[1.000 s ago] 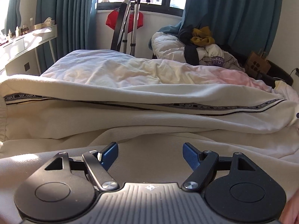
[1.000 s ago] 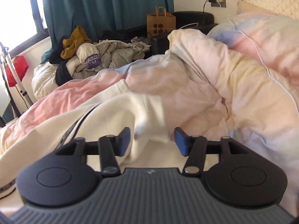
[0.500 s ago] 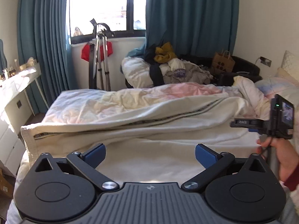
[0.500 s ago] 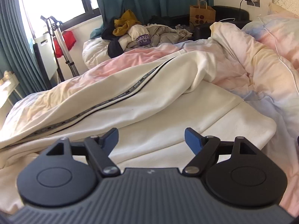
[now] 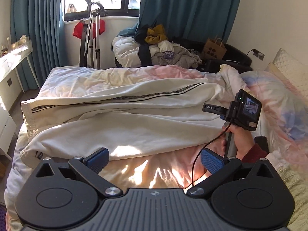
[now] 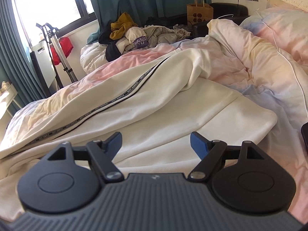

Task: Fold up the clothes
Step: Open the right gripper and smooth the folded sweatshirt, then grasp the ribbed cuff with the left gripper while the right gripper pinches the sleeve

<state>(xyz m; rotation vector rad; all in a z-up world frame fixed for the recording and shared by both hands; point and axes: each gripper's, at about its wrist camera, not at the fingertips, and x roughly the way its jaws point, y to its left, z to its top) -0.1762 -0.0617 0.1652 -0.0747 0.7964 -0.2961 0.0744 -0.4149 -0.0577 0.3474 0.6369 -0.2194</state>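
A cream garment (image 5: 123, 123) with a black lettered stripe lies stretched across the bed, folded lengthwise; the right wrist view shows it too (image 6: 154, 104). My left gripper (image 5: 154, 158) hovers open above the bed's near edge, short of the garment, nothing between its blue pads. My right gripper (image 6: 156, 142) is open over the garment's near fold, holding nothing. In the left wrist view a hand (image 5: 240, 138) holds the right gripper's handle, with its camera unit (image 5: 244, 111) above the garment's right end.
A pastel duvet (image 5: 119, 77) covers the bed, with pillows (image 5: 283, 104) at the right. Beyond the bed are a pile of clothes (image 5: 154, 48), a paper bag (image 5: 214, 49), a tripod (image 5: 92, 38), teal curtains and a white desk (image 5: 11, 57) at left.
Both grippers have pulled back and risen from the garment, and both have opened wider. The garment now lies released on the bed, and the right hand has come into the left view.
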